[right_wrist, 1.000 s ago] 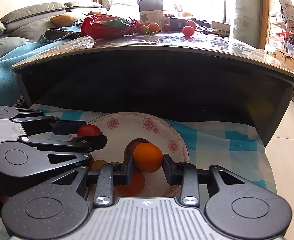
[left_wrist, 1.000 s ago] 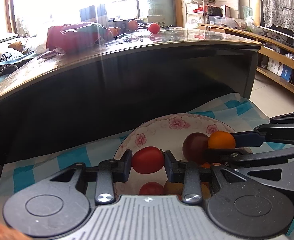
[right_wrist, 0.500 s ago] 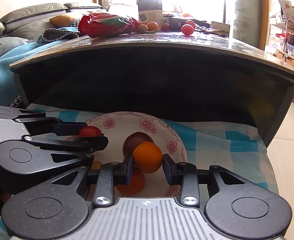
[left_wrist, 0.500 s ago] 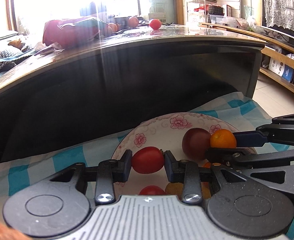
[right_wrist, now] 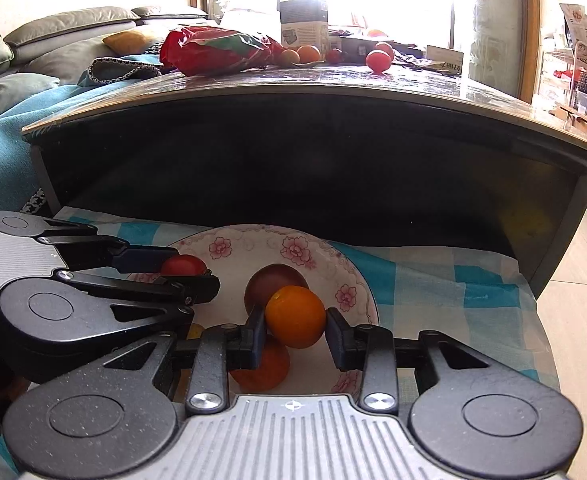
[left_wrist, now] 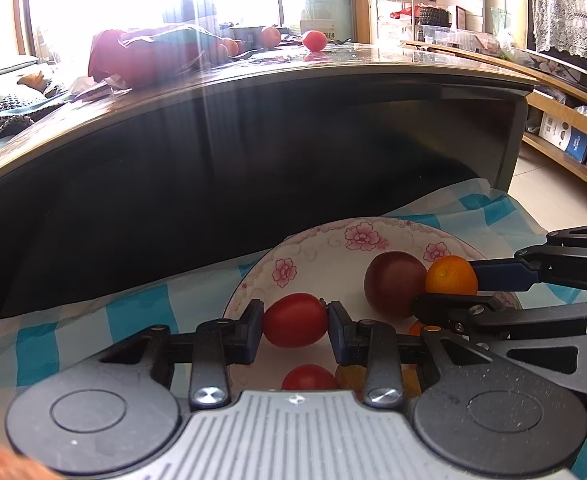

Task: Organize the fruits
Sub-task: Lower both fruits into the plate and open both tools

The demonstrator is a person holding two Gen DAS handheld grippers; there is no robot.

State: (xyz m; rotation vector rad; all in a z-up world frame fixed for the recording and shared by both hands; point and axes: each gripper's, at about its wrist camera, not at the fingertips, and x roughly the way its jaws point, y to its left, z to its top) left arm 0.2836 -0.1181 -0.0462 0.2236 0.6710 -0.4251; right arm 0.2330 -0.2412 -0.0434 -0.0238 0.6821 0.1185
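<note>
Behind our tongs stands a dark bench with loose fruit on top; below it a blue checked cloth carries the floral plate. Over that plate, our left tongs grip a red tomato, and our right tongs grip an orange.

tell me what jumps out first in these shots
Each hand-held gripper is shut on a fruit above the floral plate: the left hand-held gripper on a red tomato, the right hand-held gripper on a small orange. A dark plum lies on the plate.
</note>
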